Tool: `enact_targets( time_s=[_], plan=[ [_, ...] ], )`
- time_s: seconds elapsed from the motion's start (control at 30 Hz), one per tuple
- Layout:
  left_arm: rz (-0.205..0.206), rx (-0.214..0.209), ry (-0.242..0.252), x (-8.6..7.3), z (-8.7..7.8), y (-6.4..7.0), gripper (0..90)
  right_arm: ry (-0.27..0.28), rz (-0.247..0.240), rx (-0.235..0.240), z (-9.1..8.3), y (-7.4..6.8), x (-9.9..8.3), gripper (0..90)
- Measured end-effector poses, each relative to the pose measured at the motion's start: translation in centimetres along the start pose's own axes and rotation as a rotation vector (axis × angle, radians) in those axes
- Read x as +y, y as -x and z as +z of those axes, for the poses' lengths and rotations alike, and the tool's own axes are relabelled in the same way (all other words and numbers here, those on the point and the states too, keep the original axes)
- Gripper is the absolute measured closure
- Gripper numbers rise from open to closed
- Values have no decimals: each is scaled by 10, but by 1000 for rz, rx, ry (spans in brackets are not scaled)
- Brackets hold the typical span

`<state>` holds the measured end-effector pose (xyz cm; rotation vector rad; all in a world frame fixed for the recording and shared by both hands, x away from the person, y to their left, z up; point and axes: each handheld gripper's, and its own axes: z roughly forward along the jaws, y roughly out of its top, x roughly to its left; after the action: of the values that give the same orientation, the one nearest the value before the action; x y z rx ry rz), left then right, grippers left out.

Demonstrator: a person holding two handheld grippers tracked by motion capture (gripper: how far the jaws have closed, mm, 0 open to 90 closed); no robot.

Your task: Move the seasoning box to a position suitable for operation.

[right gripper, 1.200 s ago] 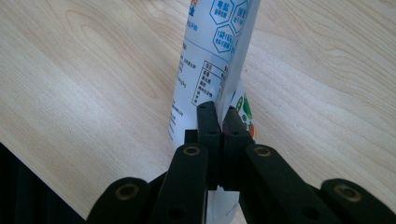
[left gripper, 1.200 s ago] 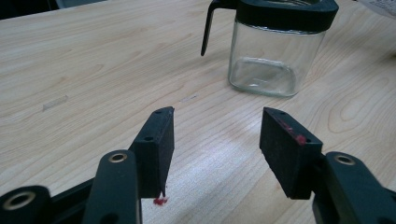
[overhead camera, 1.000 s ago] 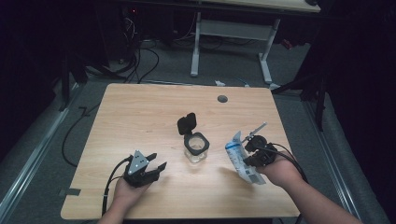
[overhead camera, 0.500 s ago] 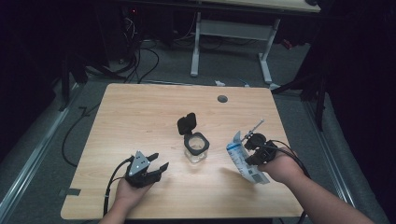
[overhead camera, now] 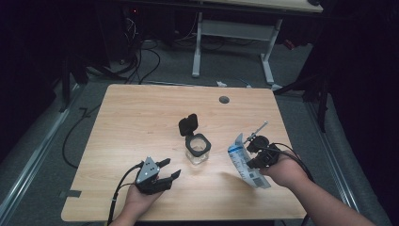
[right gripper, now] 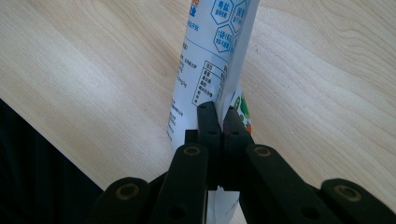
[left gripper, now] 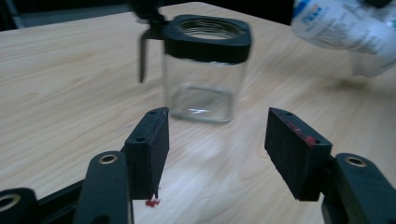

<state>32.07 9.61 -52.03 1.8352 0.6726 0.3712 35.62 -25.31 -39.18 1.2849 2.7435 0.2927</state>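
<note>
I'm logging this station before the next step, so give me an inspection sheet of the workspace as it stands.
Surface: light wooden table, with a round grommet hole near the far edge.
Job's things: clear glass jar upright at mid-table, its hinged black lid flipped open; white printed packet held above the table, right of the jar.
Clutter: nothing seen.
Grippers: left gripper open, aimed at the jar, not touching it; right gripper shut on the packet.
Cables: one trails from each gripper; more lie on the floor beyond the table.
Surroundings: dark room, grey floor, white desk legs behind.
</note>
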Motion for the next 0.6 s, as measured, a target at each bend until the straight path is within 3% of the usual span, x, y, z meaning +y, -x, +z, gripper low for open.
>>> enact_targets(
  time_s=[0.1,0.17,0.37,0.6],
  plan=[
    [19,-33,-4,0,6,10,382,-3,13,-3,-3,-2,1,896],
    [22,-55,-5,0,9,15,382,-3,-5,-3,-4,-3,3,896],
    [33,-99,28,5,20,33,379,14,-10,17,-7,-10,7,895],
    [97,-128,9,10,33,50,370,26,-31,34,-10,-15,12,895]
  ],
)
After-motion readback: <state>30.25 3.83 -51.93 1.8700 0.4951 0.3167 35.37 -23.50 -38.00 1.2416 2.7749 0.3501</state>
